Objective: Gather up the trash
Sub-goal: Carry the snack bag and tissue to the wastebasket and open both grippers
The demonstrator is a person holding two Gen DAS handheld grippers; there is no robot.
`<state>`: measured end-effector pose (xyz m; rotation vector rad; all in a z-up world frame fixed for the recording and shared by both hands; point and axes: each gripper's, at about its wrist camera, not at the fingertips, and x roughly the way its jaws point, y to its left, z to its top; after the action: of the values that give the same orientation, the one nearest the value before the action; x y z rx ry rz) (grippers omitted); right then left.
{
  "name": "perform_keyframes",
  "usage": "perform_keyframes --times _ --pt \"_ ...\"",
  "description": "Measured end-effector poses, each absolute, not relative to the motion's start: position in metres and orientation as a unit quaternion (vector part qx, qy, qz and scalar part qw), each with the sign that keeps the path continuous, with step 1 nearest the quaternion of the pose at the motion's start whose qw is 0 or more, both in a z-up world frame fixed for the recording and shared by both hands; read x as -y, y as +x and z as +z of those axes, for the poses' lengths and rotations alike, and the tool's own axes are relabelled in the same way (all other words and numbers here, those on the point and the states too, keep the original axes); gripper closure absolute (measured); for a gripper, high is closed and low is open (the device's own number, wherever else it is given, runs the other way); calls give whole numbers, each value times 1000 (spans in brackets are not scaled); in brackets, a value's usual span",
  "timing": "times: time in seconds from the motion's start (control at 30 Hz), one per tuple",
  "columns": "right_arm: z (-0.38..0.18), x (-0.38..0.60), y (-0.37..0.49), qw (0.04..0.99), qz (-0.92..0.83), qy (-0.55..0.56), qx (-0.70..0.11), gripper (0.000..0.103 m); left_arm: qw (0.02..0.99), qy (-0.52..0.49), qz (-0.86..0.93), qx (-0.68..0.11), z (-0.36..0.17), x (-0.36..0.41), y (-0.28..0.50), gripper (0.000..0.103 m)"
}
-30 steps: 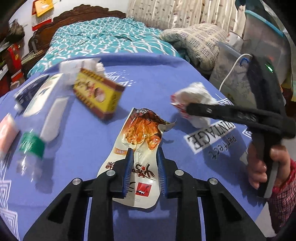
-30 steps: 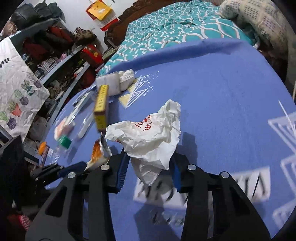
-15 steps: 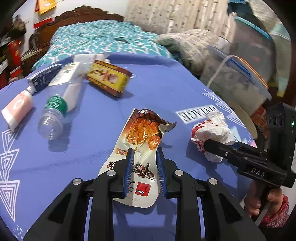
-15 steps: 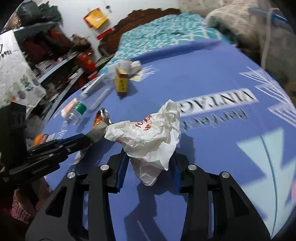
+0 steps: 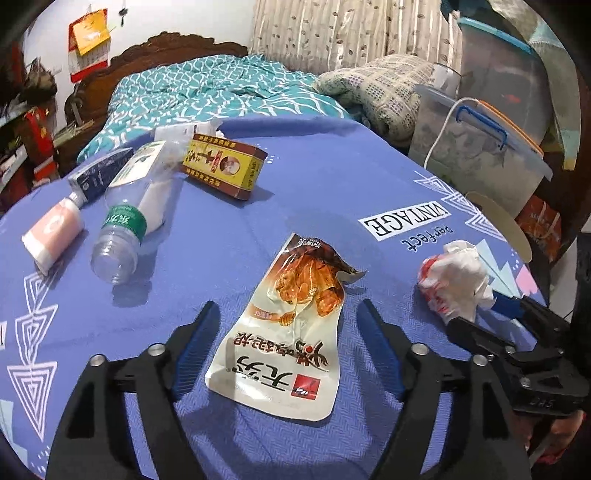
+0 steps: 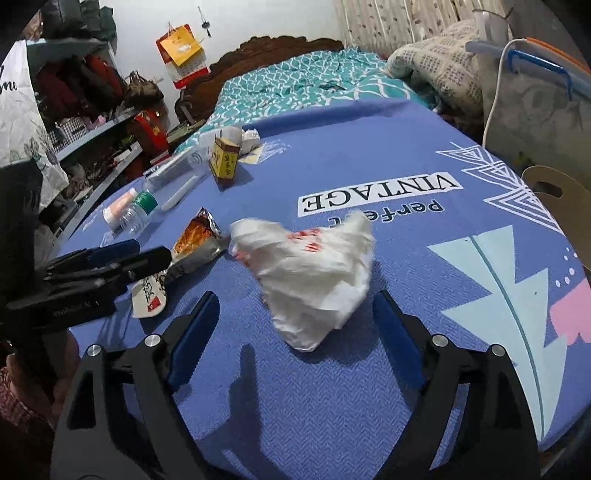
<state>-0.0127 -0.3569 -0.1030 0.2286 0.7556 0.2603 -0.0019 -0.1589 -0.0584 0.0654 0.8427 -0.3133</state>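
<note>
A bed (image 5: 207,92) with a teal patterned cover and a carved dark wooden headboard (image 6: 273,46) stands behind the desk (image 6: 369,155), which wears a blue cloth printed "VINTAGE". Pale patterned curtains (image 5: 332,33) hang at the back, beside a white wall with a red and yellow calendar (image 6: 181,48). A folded checked blanket (image 5: 376,85) lies near clear lidded storage boxes (image 5: 476,147). Cluttered shelves (image 6: 92,122) line the left side.

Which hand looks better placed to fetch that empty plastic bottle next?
Left. The bottle lies just beyond the left tool, whose jaws are opening off the snack wrapper; the right tool is farther away.
</note>
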Motion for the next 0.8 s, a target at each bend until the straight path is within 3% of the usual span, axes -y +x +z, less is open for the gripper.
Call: perform_keyframes --times 0.27,0.33,0.37,0.4,0.43,0.53,0.8 --pt "-105 363 -5 915 119 124 -366 16 889 42 -150 -431 -76 168 7 22" --pt "-110 363 -1 913 116 124 -371 16 887 46 -150 -433 -79 170 8 46" --pt "-112 364 1 913 115 124 -372 24 887 52 -151 -433 -81 171 9 59" --pt "-113 364 2 914 115 119 -371 35 888 55 -155 -429 -79 172 8 72" --pt "-113 363 4 912 124 116 -374 59 892 62 -163 -418 -73 176 6 78" --pt "-109 370 2 915 129 125 -363 64 889 71 -194 -409 -63 189 6 79" --pt "-97 452 -9 930 49 171 -321 64 830 40 -354 -428 -32 267 44 80"
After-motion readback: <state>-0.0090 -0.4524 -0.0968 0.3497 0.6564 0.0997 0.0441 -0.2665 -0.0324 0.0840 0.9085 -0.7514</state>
